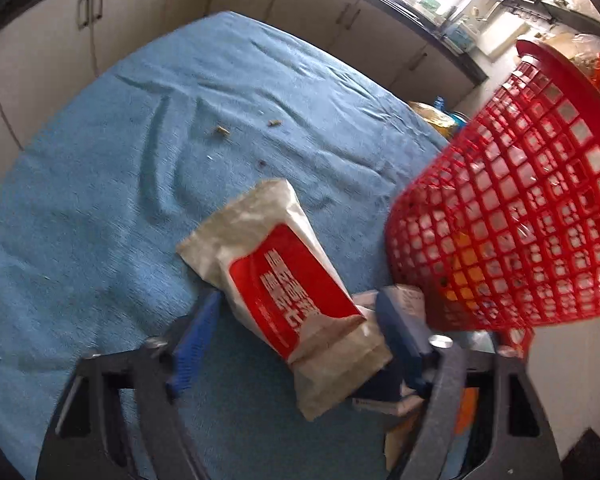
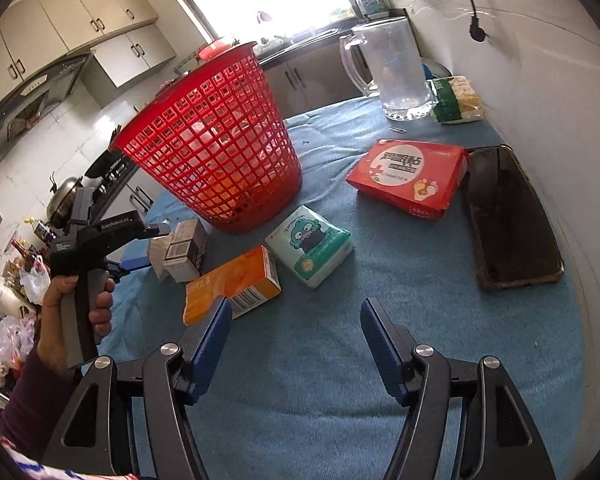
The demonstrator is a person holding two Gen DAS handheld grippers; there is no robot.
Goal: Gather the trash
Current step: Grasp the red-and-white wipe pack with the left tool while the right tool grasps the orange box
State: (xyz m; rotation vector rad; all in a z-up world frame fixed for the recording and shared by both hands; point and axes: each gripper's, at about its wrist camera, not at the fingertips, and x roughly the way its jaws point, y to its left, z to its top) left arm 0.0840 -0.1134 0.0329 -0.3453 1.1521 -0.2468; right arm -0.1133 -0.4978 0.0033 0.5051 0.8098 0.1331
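1. The left gripper (image 1: 296, 320) is angled steeply downward, its blue fingers (image 1: 194, 340) spread apart.
2. No contact between its pads and anything can be made out with certainty.
3. The left hand (image 2: 80, 308) is wrapped around the left gripper's grey handle, above a dark sleeve (image 2: 32, 396).
4. The right gripper (image 2: 296, 344) is tilted downward, its jaws held wide and empty.
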